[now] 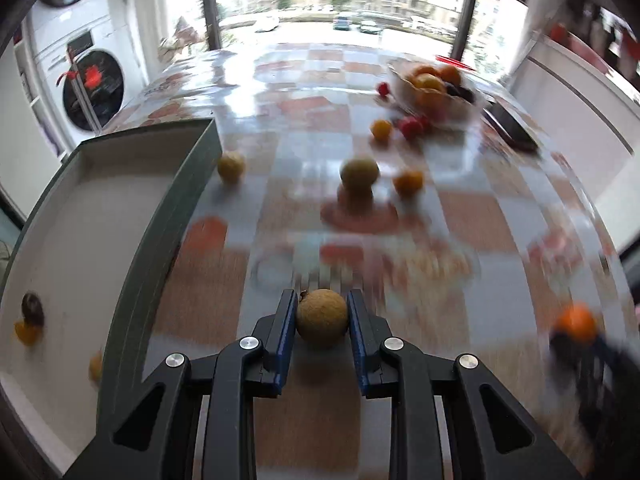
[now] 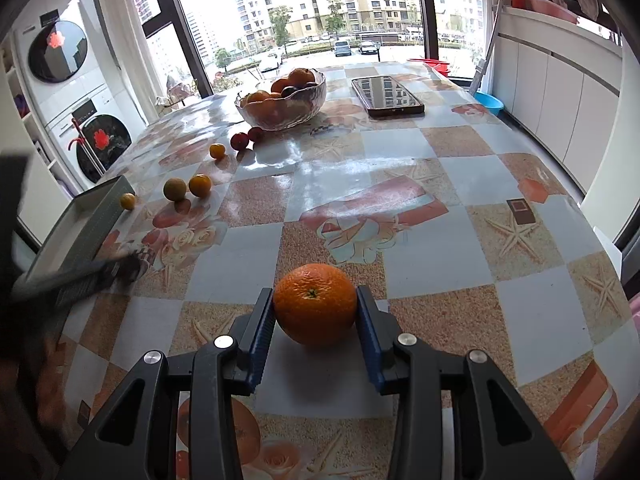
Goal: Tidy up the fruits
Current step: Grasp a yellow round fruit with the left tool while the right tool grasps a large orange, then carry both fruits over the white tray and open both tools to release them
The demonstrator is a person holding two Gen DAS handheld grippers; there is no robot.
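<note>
My left tongs [image 1: 322,316] are closed on a small tan round fruit [image 1: 322,317], pinched across its middle between the blue pads and held above the table [image 1: 480,220], just to the right of the grey tray [image 1: 172,216]. The fruit looks light, with a thin dry skin that I judge could crack or dent, so a gentle squeeze across the widest part seems right; its roundness means it could roll out if the pads slip toward one end. My right tongs [image 2: 315,312] hold an orange [image 2: 315,304] the same way, gripped at its sides with the stem end toward the camera; whether it rests on the table or sits just above it I cannot tell. It is the heavier of the two, firm and pebbled, which should give the pads a good bite. Inside the tray already lie a dark fruit [image 1: 32,308] and a small yellow-orange piece [image 1: 27,333] touching it. Loose fruit sits farther out: a yellow one [image 1: 231,166] just beside the tray's wall, a greenish one [image 1: 359,173] and small orange ones near it. A glass bowl [image 2: 280,112] of fruit and a phone [image 2: 386,96] stand well apart at the far end. The tray's raised wall is what I must clear.
</note>
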